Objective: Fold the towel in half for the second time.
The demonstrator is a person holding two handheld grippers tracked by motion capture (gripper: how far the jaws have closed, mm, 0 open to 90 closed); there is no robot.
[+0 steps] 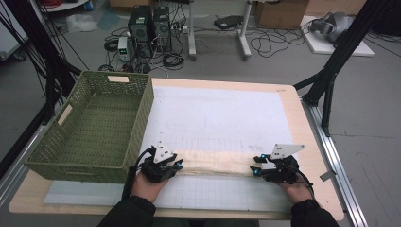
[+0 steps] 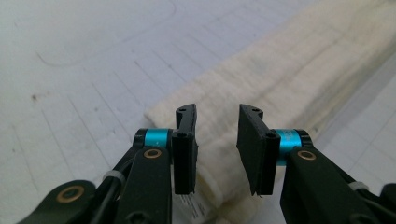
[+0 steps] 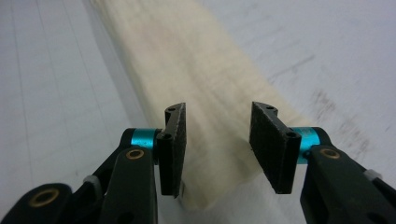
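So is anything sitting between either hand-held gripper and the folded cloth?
Nothing visible. The left hand-held gripper and right hand-held gripper each stand with open jaws at one end of the folded cream cloth.

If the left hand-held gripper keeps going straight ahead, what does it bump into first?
Probably the folded cream cloth: the left hand-held gripper points along it with open jaws, the cloth's end lying between them.

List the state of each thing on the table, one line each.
Cloth: folded into a long narrow strip, lying flat on the mat.
Basket: upright, empty, at the table's left.
Left gripper: jaws open, at the strip's left end, not pressing it.
Right gripper: jaws open, at the strip's right end, not pressing it.
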